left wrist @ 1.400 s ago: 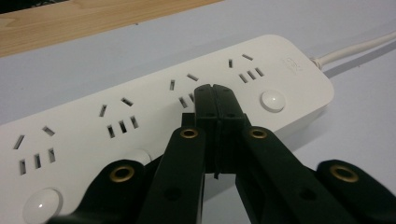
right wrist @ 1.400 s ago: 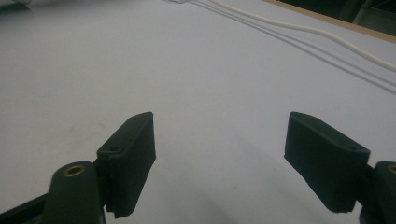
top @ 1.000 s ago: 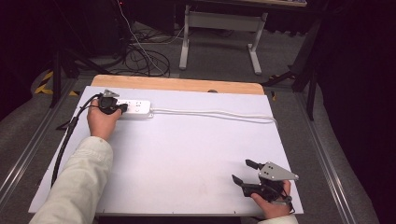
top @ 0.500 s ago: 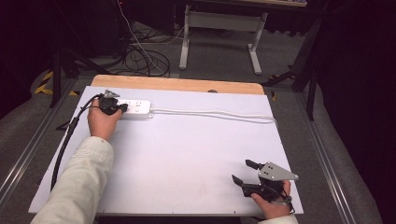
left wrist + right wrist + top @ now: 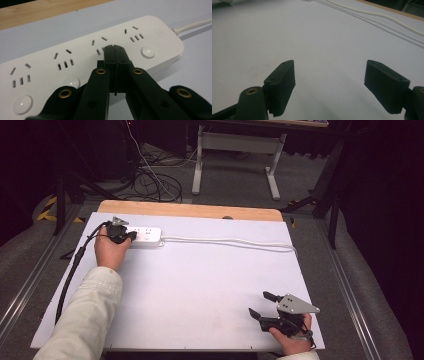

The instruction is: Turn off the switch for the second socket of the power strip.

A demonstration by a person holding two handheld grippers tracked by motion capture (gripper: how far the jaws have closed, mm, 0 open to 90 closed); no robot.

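Two tongs are in a person's hands over a white worktop. The left tongs sit at the far left of the worktop, with their tips on a white power strip. In the left gripper view, these tongs are fully closed, the two black jaws pressed flat together with nothing between them. Their joined tip rests on the top face of the strip, over one of the middle sockets and between two round white buttons. The strip lies flat near the far edge of the worktop, just in front of a wooden border. Its white cord runs from its right end across the worktop to the right edge.

The right tongs are at the near right corner of the worktop, well apart from the strip. In the right gripper view, these tongs stand wide open and hold nothing, with bare white surface between the jaws and the cord lying far beyond them.

A pale sleeve covers the left forearm. Beyond the worktop the floor is dark, with loose cables and a grey stand.
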